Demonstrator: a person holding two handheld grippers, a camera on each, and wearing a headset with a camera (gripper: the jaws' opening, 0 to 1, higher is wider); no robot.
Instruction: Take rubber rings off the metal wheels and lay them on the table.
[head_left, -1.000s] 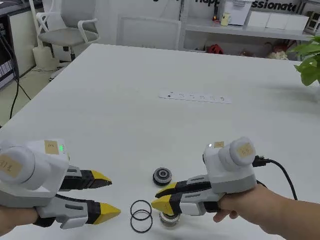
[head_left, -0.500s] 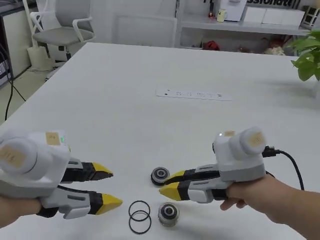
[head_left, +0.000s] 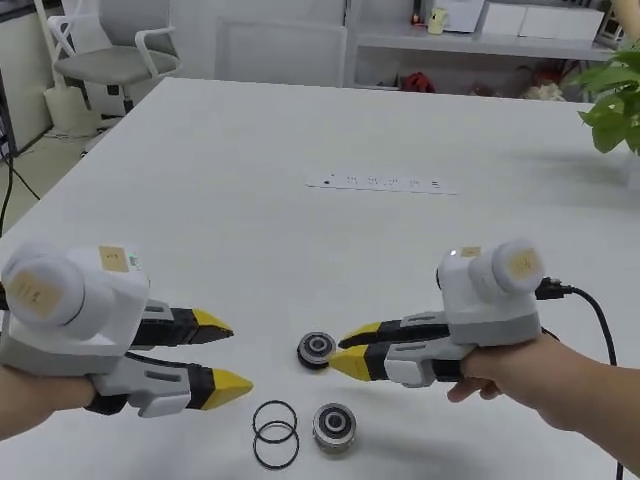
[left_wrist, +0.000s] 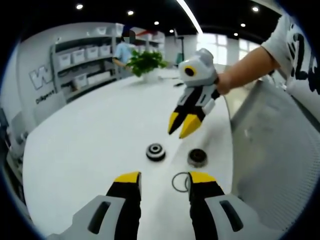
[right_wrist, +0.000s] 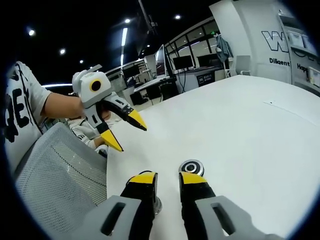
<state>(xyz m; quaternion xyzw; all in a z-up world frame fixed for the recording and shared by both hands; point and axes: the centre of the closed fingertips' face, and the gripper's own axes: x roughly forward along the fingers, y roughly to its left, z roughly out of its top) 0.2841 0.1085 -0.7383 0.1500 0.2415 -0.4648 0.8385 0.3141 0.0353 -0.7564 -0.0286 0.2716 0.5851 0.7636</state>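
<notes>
Now my left gripper (head_left: 225, 355) is spread wide and empty, and my right gripper (head_left: 345, 350) is only slightly parted, its tips just beside the dark-rimmed wheel (head_left: 317, 349). Two rubber rings (head_left: 275, 432) lie near on the tabletop (head_left: 300, 250). I think the loose wheel may slide away if I pinch it off-centre.

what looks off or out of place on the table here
Nothing stands out. Two rubber rings lie flat and overlapping on the table, beside one metal wheel; the other wheel sits farther back. The left gripper and right gripper are open and empty.
</notes>
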